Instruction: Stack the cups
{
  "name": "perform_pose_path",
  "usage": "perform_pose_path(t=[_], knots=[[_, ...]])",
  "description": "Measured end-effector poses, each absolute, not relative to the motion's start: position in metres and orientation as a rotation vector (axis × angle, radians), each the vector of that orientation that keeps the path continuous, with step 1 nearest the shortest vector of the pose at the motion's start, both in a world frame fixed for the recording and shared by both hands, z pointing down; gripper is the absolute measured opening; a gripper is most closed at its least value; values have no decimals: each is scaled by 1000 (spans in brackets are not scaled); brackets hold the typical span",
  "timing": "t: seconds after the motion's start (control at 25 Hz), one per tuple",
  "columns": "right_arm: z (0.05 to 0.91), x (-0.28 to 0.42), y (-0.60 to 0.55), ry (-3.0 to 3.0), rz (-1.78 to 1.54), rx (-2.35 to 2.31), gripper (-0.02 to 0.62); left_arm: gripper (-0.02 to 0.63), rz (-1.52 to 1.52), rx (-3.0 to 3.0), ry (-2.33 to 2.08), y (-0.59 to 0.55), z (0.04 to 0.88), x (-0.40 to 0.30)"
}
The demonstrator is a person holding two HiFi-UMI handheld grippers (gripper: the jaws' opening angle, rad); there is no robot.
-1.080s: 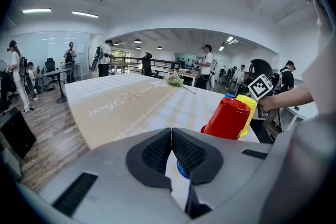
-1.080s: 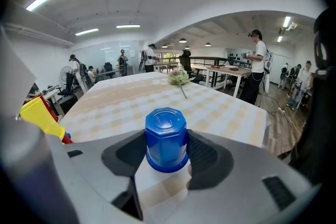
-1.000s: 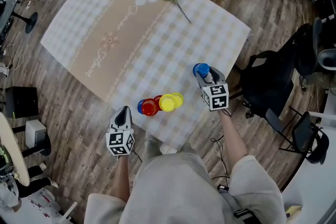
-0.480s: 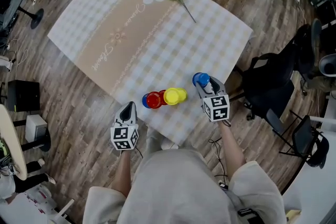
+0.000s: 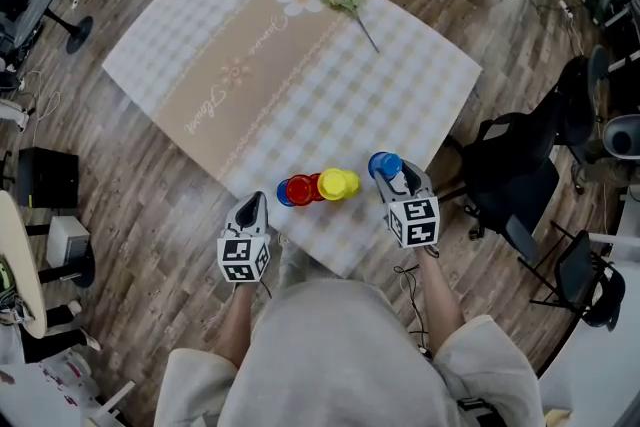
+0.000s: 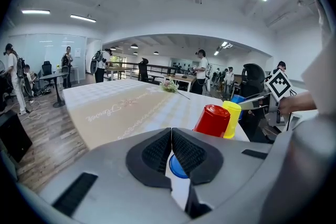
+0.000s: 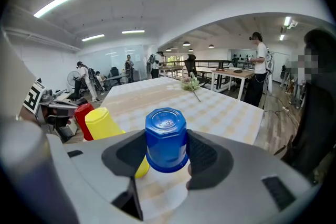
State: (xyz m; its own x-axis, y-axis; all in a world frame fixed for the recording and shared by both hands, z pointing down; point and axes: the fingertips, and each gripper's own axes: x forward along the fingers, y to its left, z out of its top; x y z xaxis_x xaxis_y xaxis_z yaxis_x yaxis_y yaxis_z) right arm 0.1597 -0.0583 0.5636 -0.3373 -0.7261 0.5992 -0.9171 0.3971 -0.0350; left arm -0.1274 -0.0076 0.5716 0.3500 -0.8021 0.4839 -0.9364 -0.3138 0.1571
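The right gripper (image 7: 166,153) has its jaws pressed on the tapered wall of the blue cup (image 7: 166,139) at about mid-height, while the left gripper (image 6: 171,140) has its jaws together on nothing. The cup looks like thin, smooth plastic, so it is likely light, a little slippery and easy to squash. A gentle hold nearer the stiffer rim should suit it. It points base up and mouth down, with its long axis upright. It is by the near edge of the table (image 5: 250,75), towards the right corner, and I cannot tell whether it touches the cloth. Near its left stand the yellow cup (image 7: 106,124) and red cup (image 7: 84,119), also base up, with a second blue cup (image 6: 178,167) beyond, mostly hidden.
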Motion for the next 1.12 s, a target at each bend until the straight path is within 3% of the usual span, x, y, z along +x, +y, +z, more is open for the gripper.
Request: perform_pose_path(t=[1.12], knots=[[487,90,-46,-2299,346,1313,232,14,361,2259,-1578,-1,544,-139]])
